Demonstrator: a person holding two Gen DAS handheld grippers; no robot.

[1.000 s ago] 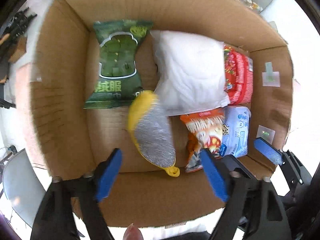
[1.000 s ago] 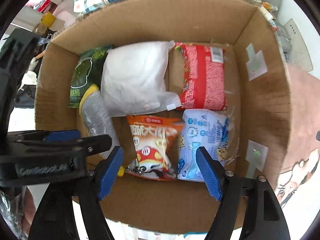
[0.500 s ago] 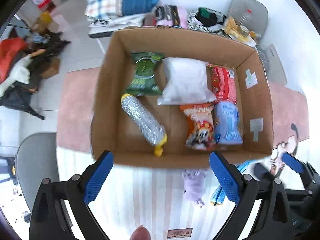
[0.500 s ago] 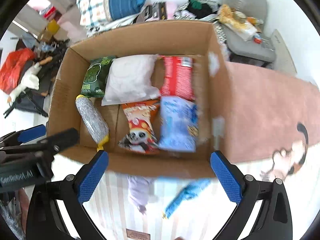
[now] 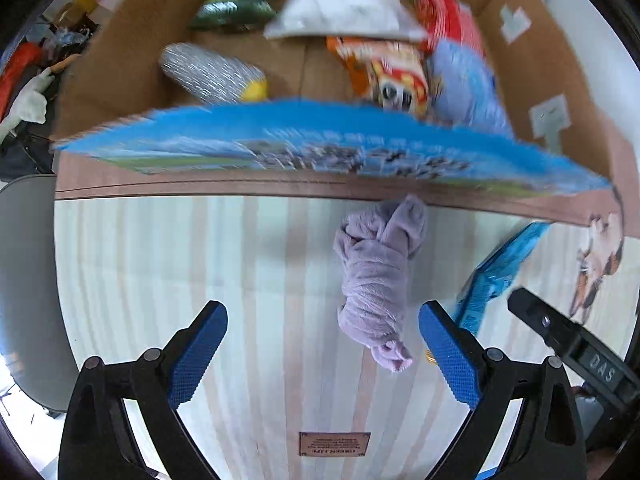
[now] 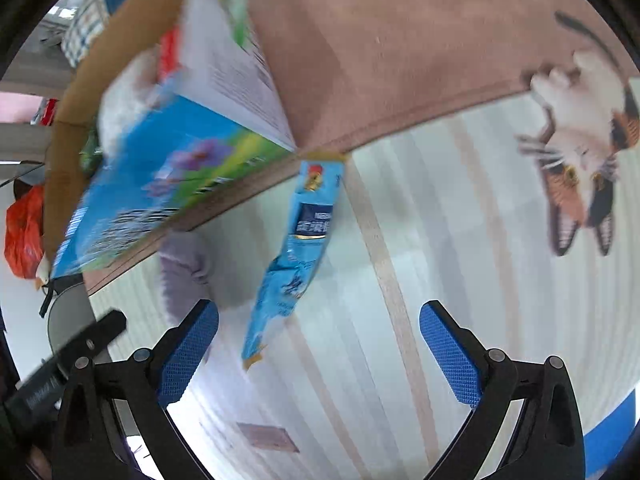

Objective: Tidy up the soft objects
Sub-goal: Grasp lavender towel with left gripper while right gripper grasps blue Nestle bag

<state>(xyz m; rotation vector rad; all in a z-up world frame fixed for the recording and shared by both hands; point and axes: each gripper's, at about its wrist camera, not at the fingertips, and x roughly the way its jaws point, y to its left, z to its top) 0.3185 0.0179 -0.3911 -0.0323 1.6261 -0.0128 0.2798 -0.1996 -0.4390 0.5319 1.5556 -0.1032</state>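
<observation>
A rolled lilac cloth (image 5: 376, 280) lies on the striped mat in front of the cardboard box (image 5: 120, 48). My left gripper (image 5: 324, 352) is open and empty, just short of the cloth, which lies toward its right finger. A blue snack packet (image 6: 296, 252) lies right of the cloth; it also shows in the left wrist view (image 5: 496, 268). My right gripper (image 6: 320, 352) is open and empty, with the packet's lower end between its fingers, nearer the left one. The cloth shows partly in the right wrist view (image 6: 184, 276). The box holds several snack bags and a silver roll (image 5: 208, 72).
The box has a blue printed front wall (image 5: 320, 148) and stands on a pink mat (image 6: 400, 40) with a cat picture (image 6: 580, 152). A grey chair (image 5: 24, 280) is at the left. Clutter lies beyond the box on the left (image 5: 28, 80).
Both grippers have pulled back out of the box and come down low over the striped mat. The cloth and the blue packet now lie close in front of them.
</observation>
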